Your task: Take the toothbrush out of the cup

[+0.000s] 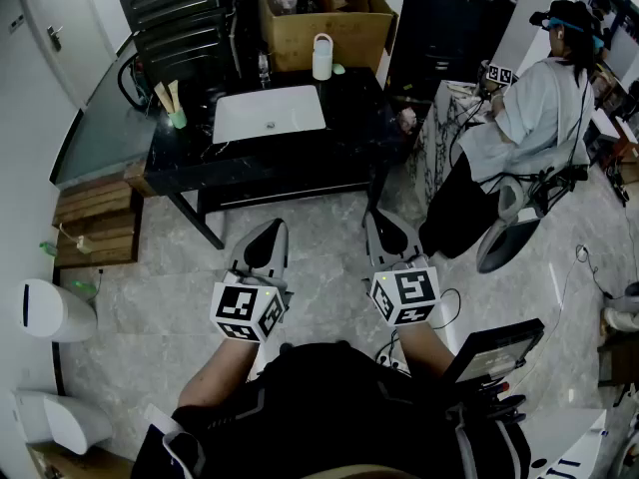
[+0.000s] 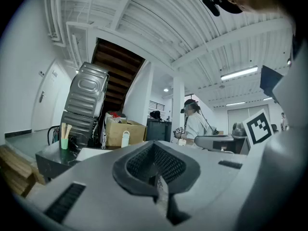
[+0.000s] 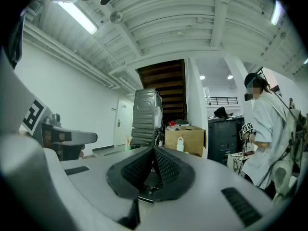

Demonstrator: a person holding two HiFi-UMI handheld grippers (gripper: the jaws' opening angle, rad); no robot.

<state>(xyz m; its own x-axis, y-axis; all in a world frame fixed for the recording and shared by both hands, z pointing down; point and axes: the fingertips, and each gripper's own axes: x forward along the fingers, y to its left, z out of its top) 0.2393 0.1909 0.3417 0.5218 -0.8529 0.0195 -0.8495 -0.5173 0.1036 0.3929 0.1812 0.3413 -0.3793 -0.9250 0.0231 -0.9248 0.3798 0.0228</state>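
Standing on the pale marble floor (image 1: 329, 218), the person holds both grippers level in front of the body, each pointing toward 12 o'clock in the head view. The left gripper (image 1: 268, 236) has its jaws pressed together with nothing between them; its own view shows the 2 ribbed pads meeting in a closed seam. The right gripper (image 1: 383, 230) is likewise fully closed and empty, its pads touching along their length. A marker cube (image 1: 247, 310) sits on the back of each gripper, near the person's wrists.

Both grippers are well apart from the dark worktop (image 1: 364, 108), which lies at 12 o'clock beyond a strip of bare floor. A white sink basin (image 1: 270, 114) is set into the worktop. The green cup (image 1: 178, 120) stands at 9 o'clock from the basin, near the worktop's left corner, at about 11 o'clock from the left gripper. The toothbrush (image 1: 163, 97) stands in the cup, leaning slightly, 1 of 2 pale sticks rising above its rim.

A white bottle (image 1: 322, 57) stands at 1 o'clock from the basin, in front of a cardboard box (image 1: 329, 28). Another person (image 1: 534, 118) sits at 3 o'clock from the worktop, facing away.
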